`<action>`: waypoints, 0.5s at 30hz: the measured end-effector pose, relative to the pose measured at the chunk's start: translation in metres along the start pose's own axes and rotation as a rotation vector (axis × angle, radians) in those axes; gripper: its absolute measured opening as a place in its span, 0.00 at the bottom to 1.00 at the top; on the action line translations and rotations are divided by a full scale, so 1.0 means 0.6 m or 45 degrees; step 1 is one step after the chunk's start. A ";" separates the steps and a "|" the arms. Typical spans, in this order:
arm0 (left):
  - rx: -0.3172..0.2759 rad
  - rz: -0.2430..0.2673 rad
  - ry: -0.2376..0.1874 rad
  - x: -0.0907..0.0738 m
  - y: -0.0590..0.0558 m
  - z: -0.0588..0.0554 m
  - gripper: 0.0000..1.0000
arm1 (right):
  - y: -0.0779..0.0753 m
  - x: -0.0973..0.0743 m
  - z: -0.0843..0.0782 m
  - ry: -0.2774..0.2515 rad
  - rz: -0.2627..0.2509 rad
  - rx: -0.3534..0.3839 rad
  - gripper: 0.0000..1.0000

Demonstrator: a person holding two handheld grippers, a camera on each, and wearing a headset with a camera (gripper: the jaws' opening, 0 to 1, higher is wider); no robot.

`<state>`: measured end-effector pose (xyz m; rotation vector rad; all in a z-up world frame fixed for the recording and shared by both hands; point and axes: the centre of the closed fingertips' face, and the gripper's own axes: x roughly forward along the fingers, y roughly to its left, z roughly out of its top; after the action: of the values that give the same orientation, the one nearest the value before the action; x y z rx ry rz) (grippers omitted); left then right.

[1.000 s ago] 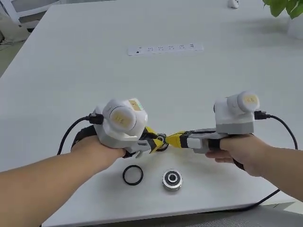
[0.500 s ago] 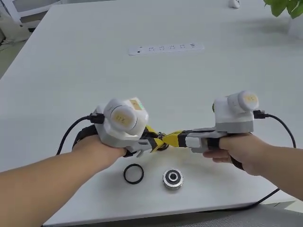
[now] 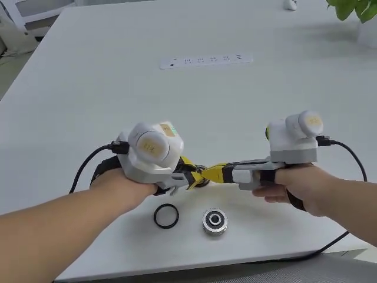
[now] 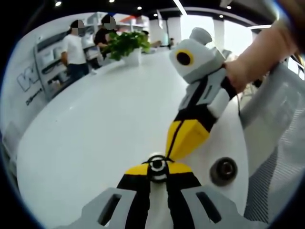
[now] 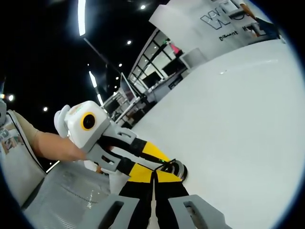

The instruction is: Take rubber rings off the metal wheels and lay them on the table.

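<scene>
My left gripper (image 3: 196, 177) and right gripper (image 3: 208, 174) meet tip to tip above the white table's (image 3: 118, 88) front part. A small metal wheel (image 4: 157, 164) sits clamped in the left gripper's (image 4: 157, 172) shut jaws, and it wears a black rubber ring (image 5: 167, 165). The right gripper (image 5: 153, 178) is shut on that ring's edge, right against the wheel (image 5: 176, 169). Below the grippers a loose black rubber ring (image 3: 166, 216) lies flat on the table. A bare metal wheel (image 3: 215, 221) stands beside it, also visible as the bare wheel (image 4: 224, 170) in the left gripper view.
A white power strip (image 3: 206, 59) lies across the middle of the table. A potted plant (image 3: 353, 9) stands at the far right corner. The table's front edge (image 3: 194, 266) runs just below the loose ring and wheel. Black cables trail from both grippers.
The right hand has drifted slightly to the right and up. Both grippers stay joined at the wheel. The loose ring and bare wheel have not moved.
</scene>
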<state>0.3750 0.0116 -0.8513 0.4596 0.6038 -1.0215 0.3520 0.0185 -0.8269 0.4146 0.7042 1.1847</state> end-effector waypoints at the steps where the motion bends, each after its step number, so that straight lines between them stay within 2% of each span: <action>1: -0.001 0.001 0.000 0.000 0.000 0.000 0.12 | 0.000 0.000 0.001 -0.003 -0.002 0.003 0.00; 3: -0.006 0.003 0.000 -0.001 -0.001 0.000 0.12 | -0.004 0.001 0.002 -0.006 -0.021 -0.006 0.00; 6: -0.001 0.007 0.000 0.000 0.000 0.000 0.12 | -0.017 0.001 0.001 0.011 -0.083 -0.018 0.00; 15: 0.016 0.009 -0.004 -0.001 0.000 0.002 0.13 | -0.027 -0.003 0.004 0.007 -0.120 -0.021 0.00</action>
<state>0.3751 0.0114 -0.8502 0.4704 0.5928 -1.0193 0.3647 0.0114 -0.8351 0.3607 0.7113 1.1023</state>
